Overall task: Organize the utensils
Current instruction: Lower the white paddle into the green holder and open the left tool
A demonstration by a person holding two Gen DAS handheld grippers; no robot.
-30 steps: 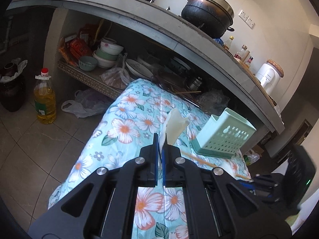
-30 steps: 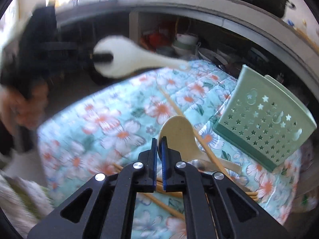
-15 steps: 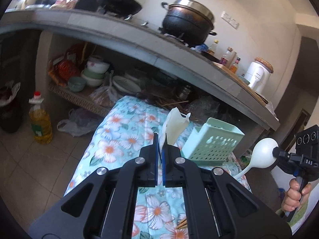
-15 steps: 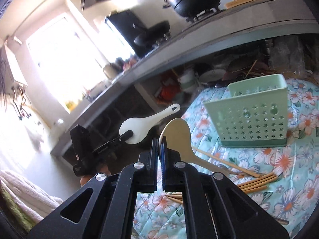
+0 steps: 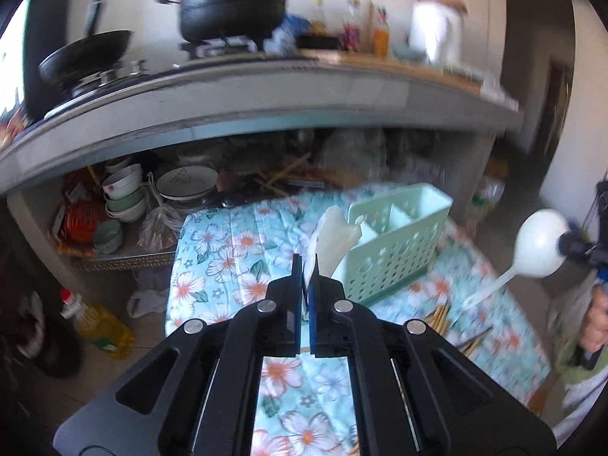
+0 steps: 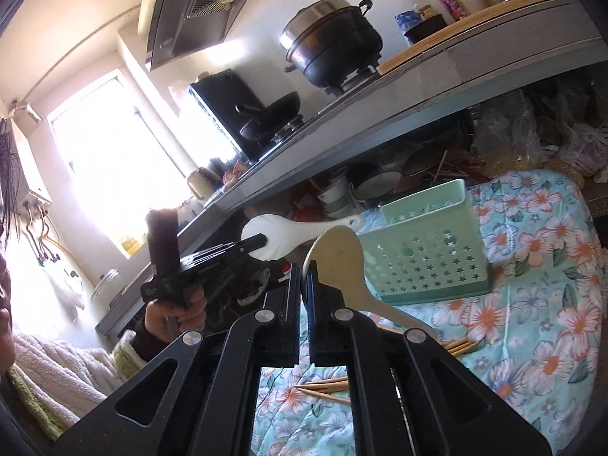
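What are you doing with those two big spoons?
A person is tidying utensils. The left hand-held gripper is shut on a white rice paddle, and the right hand-held gripper is shut on a beige rice paddle. Both paddles are up in the air near the green utensil holder, which stands on the flowery cloth. None of the holder's compartments that show has anything in it, and wooden chopsticks lie loose on the cloth.

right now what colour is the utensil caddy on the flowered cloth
Pale mint green, with star-shaped cutouts in its wall. The utensil caddy shows best in the right wrist view.
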